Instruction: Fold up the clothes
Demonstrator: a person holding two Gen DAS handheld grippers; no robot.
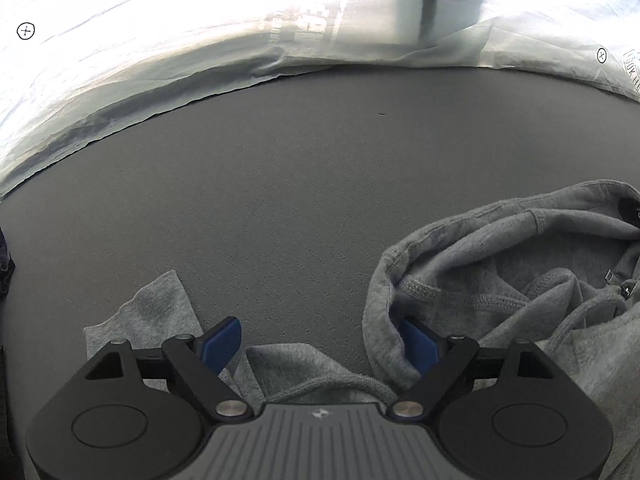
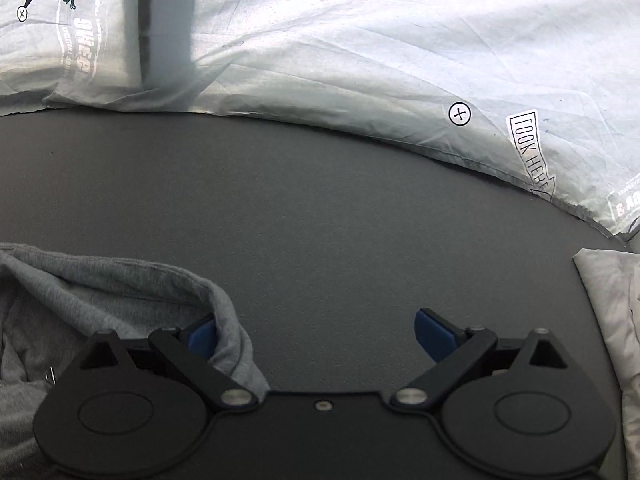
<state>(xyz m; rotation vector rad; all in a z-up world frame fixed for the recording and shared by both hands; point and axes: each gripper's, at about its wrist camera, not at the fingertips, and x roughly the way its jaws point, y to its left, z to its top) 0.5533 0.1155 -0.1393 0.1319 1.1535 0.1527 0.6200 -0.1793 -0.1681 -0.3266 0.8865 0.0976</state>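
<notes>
A grey hoodie (image 1: 500,276) lies crumpled on the dark grey table (image 1: 280,184), at the right of the left wrist view. My left gripper (image 1: 320,342) is open just above the table, its right blue pad (image 1: 418,344) tucked against a fold of the hood. A flat grey piece of fabric (image 1: 148,316) lies under its left finger. In the right wrist view the same hoodie (image 2: 100,292) fills the lower left. My right gripper (image 2: 320,336) is open, with a fold of hoodie draped over its left pad (image 2: 202,336). Its right pad (image 2: 434,334) hangs over bare table.
A pale printed sheet (image 2: 360,52) with cross marks, a carrot print and lettering borders the table's far side. A light grey cloth (image 2: 612,312) lies at the right edge of the right wrist view. A dark vertical post (image 1: 432,0) shows behind the sheet.
</notes>
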